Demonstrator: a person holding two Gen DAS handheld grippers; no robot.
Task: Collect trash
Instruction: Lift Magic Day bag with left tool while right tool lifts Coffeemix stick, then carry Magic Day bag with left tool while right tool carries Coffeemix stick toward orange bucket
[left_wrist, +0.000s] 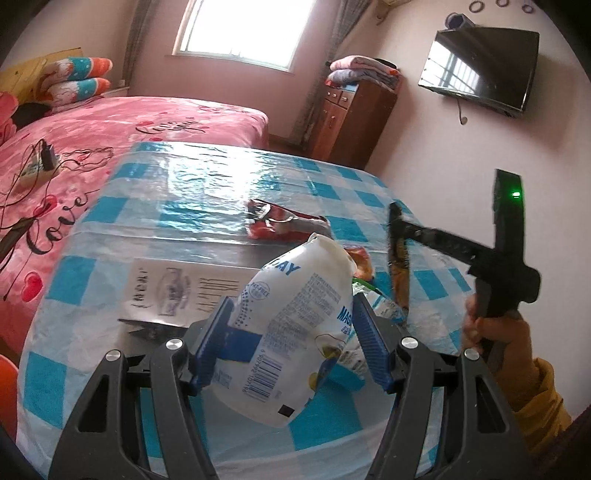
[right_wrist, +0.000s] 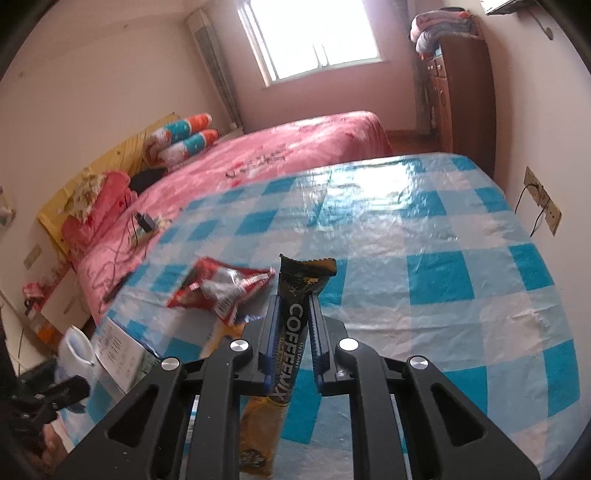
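Note:
My left gripper (left_wrist: 291, 299) is shut on a white pouch with blue print (left_wrist: 295, 325), held tilted above the blue-checked table (left_wrist: 110, 206). My right gripper (right_wrist: 294, 299) is shut on a black coffee-mix sachet (right_wrist: 304, 275) that stands up between its blue pads. In the left wrist view that sachet (left_wrist: 400, 273) hangs from the right gripper, which a hand in a yellow sleeve (left_wrist: 491, 332) holds at the right. A crumpled red wrapper (left_wrist: 284, 221) (right_wrist: 221, 288) lies on the table beyond both grippers. An orange packet (left_wrist: 360, 258) and a green-white packet (left_wrist: 380, 299) lie behind the pouch.
A printed paper sheet (left_wrist: 184, 288) lies on the near left of the table, with a dark pointed tool (left_wrist: 147, 328) at its edge. A pink bed (left_wrist: 110, 122) with a charger and cables stands to the left. Against the far wall is a wooden cabinet (left_wrist: 351, 122).

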